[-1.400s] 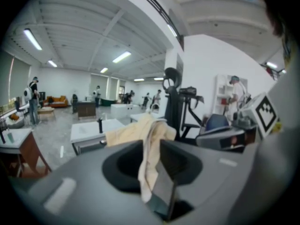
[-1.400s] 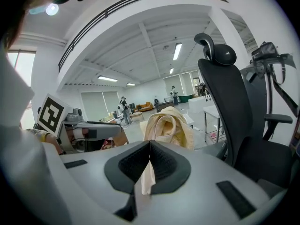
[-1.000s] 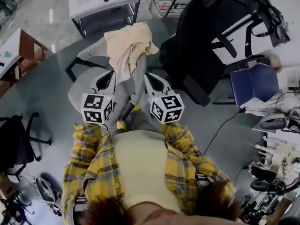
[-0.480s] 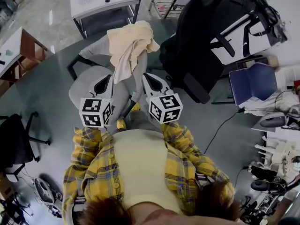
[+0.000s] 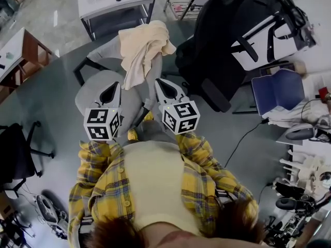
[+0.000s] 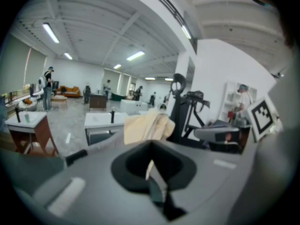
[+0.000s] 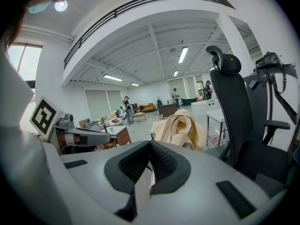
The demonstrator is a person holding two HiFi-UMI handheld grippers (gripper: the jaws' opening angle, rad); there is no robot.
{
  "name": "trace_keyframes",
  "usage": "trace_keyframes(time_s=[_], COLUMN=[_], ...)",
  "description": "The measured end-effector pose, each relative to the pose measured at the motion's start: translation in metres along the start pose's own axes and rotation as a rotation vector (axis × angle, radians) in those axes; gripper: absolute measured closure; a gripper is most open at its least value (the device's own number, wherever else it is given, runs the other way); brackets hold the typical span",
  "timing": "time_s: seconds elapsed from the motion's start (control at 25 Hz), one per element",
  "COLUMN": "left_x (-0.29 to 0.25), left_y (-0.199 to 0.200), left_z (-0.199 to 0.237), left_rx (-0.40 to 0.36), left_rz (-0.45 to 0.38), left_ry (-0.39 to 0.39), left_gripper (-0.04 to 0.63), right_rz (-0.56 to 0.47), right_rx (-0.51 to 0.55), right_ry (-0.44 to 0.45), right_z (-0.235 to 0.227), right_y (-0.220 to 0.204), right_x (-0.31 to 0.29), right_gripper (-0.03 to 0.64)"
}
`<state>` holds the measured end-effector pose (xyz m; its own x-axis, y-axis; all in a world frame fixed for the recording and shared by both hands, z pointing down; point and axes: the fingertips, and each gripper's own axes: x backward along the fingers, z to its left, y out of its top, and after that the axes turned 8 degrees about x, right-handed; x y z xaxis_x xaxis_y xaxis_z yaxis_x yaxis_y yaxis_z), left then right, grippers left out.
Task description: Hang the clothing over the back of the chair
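- Cream clothing (image 5: pixel 142 48) lies draped over the top of the grey chair's (image 5: pixel 95 89) back, with one part hanging down towards the seat.
- Left tool (image 5: pixel 110 93), at the chair's near side: jaws closed together, holding nothing.
- Right tool (image 5: pixel 166 90), also at the chair's near side: likewise closed and empty, clear of the clothing.
- The hanging looks done; at most some straightening is left.

Head camera: above the person, facing steeply down. Gripper cameras: close behind their jaws, facing nearly level. All three share the crumpled cream cloth (image 5: pixel 143 45) on the grey chair (image 5: pixel 97 91) beyond the jaws.
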<state>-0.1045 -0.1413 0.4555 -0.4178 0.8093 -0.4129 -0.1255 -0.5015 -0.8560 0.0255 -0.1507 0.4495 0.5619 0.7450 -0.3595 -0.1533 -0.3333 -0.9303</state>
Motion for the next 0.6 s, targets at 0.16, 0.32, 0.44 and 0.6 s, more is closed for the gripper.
trace_keyframes(time_s=[0.16,0.32,0.44,0.6], left_x=[0.0033,0.0028,0.0013,-0.0007], left_y=[0.0006,0.0016,0.0021,0.0024], left_z=[0.0,0.0004,0.0005,0.0], left_rx=[0.0,0.001,0.002,0.004], left_rz=[-0.005,-0.006,-0.006,-0.008], left_ry=[0.005,0.01,0.014,0.016], left_gripper=[0.591,0.591,0.591,0.591], right_rz=[-0.001,-0.001,0.002,0.006], right_rx=[0.004,0.009,0.01,0.01], right_ry=[0.005,0.007,0.009,0.008], right_z=[0.0019,0.0006,-0.0008,-0.0029], right_y=[0.0017,0.0031,0.0025,0.0023], right_x=[0.0,-0.0008,-0.0015,-0.0018], right_gripper=[0.604,0.604,0.604,0.604])
